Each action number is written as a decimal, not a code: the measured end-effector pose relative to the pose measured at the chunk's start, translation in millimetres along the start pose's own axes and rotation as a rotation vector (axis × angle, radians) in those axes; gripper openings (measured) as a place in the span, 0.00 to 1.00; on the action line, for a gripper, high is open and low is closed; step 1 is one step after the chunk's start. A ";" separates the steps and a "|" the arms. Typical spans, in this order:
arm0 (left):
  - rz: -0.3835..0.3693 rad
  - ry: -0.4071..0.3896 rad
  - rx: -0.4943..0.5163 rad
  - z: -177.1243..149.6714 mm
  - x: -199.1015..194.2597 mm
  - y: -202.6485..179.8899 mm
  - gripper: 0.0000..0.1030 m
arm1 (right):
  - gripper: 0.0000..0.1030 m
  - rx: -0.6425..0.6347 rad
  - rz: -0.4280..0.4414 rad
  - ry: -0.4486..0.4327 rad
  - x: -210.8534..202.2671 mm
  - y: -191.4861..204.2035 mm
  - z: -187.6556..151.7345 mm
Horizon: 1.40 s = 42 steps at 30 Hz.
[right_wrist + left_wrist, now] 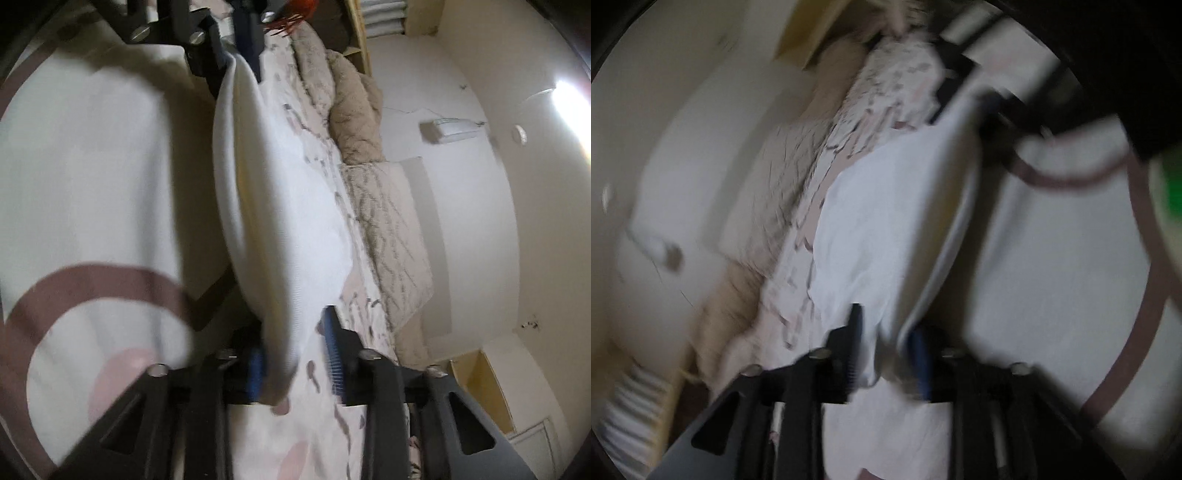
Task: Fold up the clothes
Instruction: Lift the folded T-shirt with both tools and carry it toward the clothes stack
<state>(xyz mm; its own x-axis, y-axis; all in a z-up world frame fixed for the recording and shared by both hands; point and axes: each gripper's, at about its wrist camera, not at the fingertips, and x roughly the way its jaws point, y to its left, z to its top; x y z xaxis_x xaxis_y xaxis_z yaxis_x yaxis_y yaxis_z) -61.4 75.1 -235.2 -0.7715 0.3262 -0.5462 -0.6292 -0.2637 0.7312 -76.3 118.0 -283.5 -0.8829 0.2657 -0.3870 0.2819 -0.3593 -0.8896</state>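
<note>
You had each claw, left (886,343) and right (295,350), clamped on one end of the white garment (273,206), stretching its edge taut above the bed (92,166) so it hung flat for folding.

No legible text or labels.

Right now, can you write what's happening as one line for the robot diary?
step: fold in progress | left gripper: shut on white garment | right gripper: shut on white garment | garment: stretched between both, above patterned bedsheet
</note>
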 end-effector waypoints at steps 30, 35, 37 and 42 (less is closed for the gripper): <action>0.209 0.017 -0.660 -56.4 -139.5 342.3 0.08 | 0.06 0.199 -0.092 -0.305 -93.4 -242.7 224.5; 0.330 0.038 -0.824 -108.0 -172.3 450.0 0.08 | 0.06 0.311 0.000 -0.398 -98.3 -308.1 332.3; 0.368 0.063 -0.877 -133.1 -170.8 484.8 0.08 | 0.06 0.349 0.047 -0.413 -96.1 -321.3 369.7; 0.410 0.125 -1.049 -197.3 -135.2 551.8 0.12 | 0.06 0.408 0.107 -0.415 -62.9 -344.2 475.0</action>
<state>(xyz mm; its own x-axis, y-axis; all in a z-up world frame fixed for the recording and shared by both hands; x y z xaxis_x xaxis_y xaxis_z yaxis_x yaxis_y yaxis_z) -322.9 -293.6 161.4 -0.9047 -0.0379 -0.4244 -0.0497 -0.9799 0.1933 -296.1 -200.0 162.2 -0.9539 -0.1331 -0.2690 0.2824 -0.7019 -0.6539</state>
